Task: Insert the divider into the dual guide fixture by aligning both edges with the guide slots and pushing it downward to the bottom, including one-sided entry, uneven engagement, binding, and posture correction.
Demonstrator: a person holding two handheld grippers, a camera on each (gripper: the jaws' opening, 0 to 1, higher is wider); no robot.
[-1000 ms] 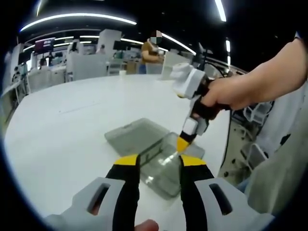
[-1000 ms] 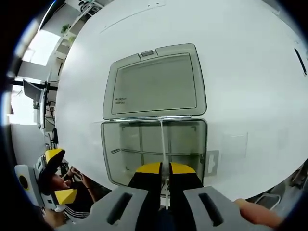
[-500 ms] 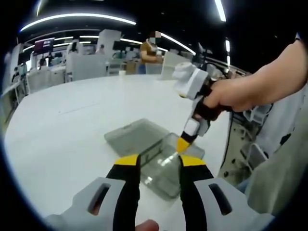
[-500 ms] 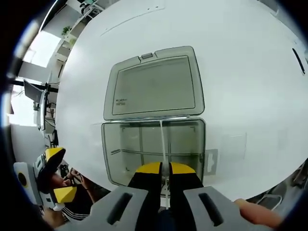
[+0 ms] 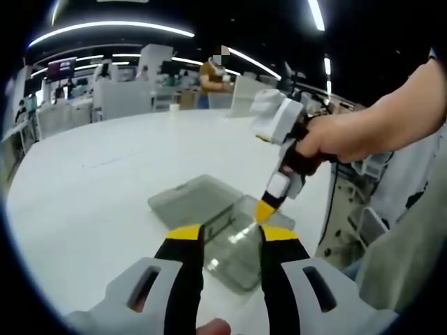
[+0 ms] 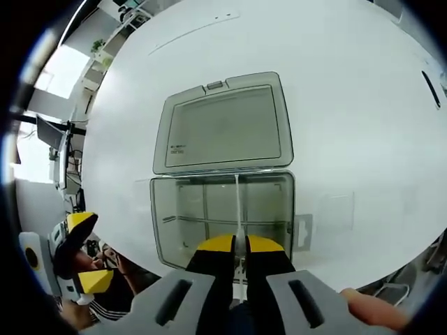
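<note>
The right gripper (image 6: pixel 234 243) points down over a clear plastic box (image 6: pixel 222 216), its yellow-tipped jaws pressed together on the near end of a thin, pale divider (image 6: pixel 238 202). The divider runs edge-on away from the jaws, crossing the middle of the box's open tray up to the hinged edge. Whether its edges sit in the guide slots cannot be told. Inside the tray, a thin rail runs crosswise, splitting it into compartments that look bare. The box's lid (image 6: pixel 220 127) lies flat and open on the far side of the tray, with a small printed label near one corner. In the left gripper view, the left gripper (image 5: pixel 230 237) hangs above the near side of the box with its jaws parted and nothing between them; the right gripper (image 5: pixel 265 210) comes in from the right, held by a hand (image 5: pixel 335 136), its yellow tip down at the tray. The box rests on a broad white table (image 5: pixel 91 181). Behind it is a large room with desks, screens, ceiling light strips and a standing person (image 5: pixel 213 75).
</note>
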